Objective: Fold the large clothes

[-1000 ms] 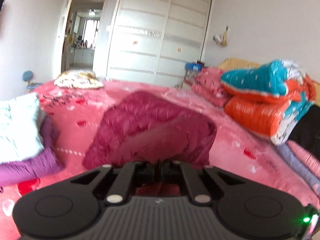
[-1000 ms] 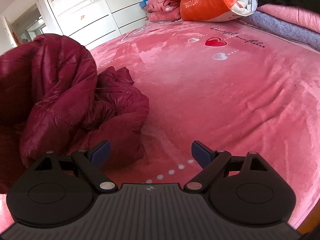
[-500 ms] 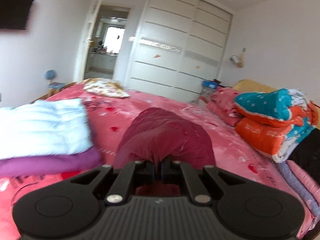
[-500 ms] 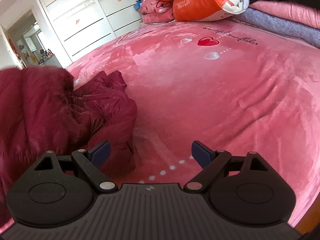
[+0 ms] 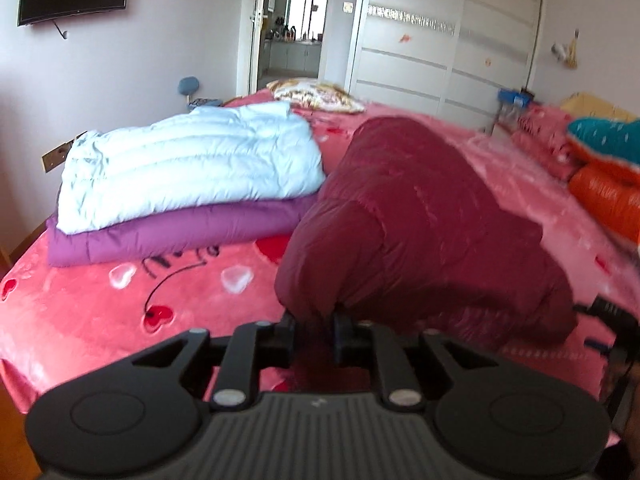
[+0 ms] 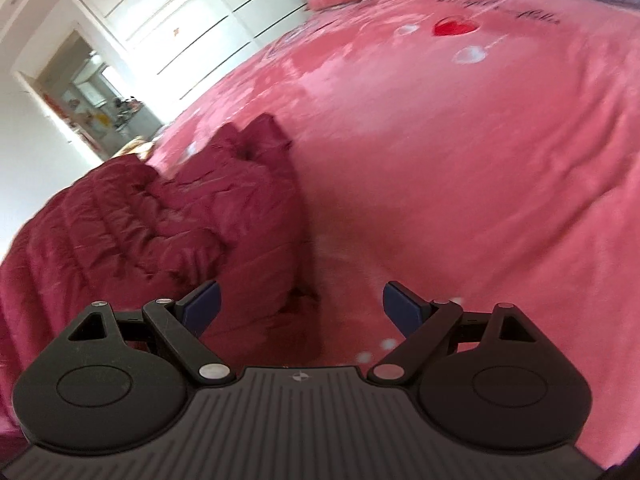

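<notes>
Left gripper (image 5: 314, 334): jaws opening, narrow gap, fold of the maroon down jacket (image 5: 420, 232) between the pads; can't tell if the pads press on it. Jacket sits bunched in a mound on the pink bedspread (image 5: 80, 312), filling the left-wrist view from centre out to 3 o'clock, near edge draped right over the fingertips. Right gripper (image 6: 301, 307): fingers spread wide, blue pads (image 6: 204, 304) bare, nothing between them, only bedspread under the gap. In the right-wrist view the jacket lies at 9–10 o'clock, its edge just beside the left-hand pad; touching or not, can't tell. Folded stack at 10 o'clock in the left view: light blue down jacket (image 5: 188, 168) on top of a purple one (image 5: 168, 236), just beside the maroon one. Orange-and-teal quilt roll (image 5: 604, 176) at 3 o'clock, wardrobe (image 5: 448, 40) at 1 o'clock behind the bed.
</notes>
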The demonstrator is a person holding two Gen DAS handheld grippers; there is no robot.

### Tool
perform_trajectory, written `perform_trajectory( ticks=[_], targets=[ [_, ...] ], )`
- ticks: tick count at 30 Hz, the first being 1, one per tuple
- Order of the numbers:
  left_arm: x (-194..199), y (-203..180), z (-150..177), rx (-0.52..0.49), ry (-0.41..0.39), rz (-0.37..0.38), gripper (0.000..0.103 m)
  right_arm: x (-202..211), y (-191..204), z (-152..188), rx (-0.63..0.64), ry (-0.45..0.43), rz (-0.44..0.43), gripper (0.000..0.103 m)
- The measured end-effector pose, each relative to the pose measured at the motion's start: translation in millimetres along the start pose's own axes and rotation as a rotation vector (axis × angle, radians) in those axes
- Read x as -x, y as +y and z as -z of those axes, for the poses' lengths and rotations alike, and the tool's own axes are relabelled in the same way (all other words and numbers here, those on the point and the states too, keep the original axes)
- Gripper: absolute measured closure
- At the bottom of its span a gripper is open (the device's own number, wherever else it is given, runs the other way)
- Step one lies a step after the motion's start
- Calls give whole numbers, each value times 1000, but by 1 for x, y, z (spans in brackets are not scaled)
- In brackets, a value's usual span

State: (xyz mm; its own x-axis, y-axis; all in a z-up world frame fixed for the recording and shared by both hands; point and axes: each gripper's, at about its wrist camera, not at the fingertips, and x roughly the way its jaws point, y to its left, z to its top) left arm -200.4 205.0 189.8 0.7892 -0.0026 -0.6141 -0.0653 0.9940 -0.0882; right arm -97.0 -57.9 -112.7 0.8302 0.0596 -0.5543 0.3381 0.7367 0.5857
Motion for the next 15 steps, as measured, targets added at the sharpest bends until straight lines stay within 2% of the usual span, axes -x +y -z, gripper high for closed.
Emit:
perform_trajectory(
  ticks=[1,5,9,12,13,15],
  targets=[
    [0,1,2,-12,9,-6,83,-1,4,1,5,3,-4,0],
    [8,8,10,-22,32,-10,62,-11,10,0,20,32,-24,0],
    [19,3,11,-48,15,9,62,-24,11,0,5,65,-18,0],
    [24,-10,13,-79,-9,61,60,-30,7,-3,-39,90,-64,0],
    [24,-17,12,-96,-16,88,59,-33,7,-4,-52,102,-90,1],
    [21,-33,14,-143,-26,138,55,-35,8,-4,-55,116,-129,17]
  ],
)
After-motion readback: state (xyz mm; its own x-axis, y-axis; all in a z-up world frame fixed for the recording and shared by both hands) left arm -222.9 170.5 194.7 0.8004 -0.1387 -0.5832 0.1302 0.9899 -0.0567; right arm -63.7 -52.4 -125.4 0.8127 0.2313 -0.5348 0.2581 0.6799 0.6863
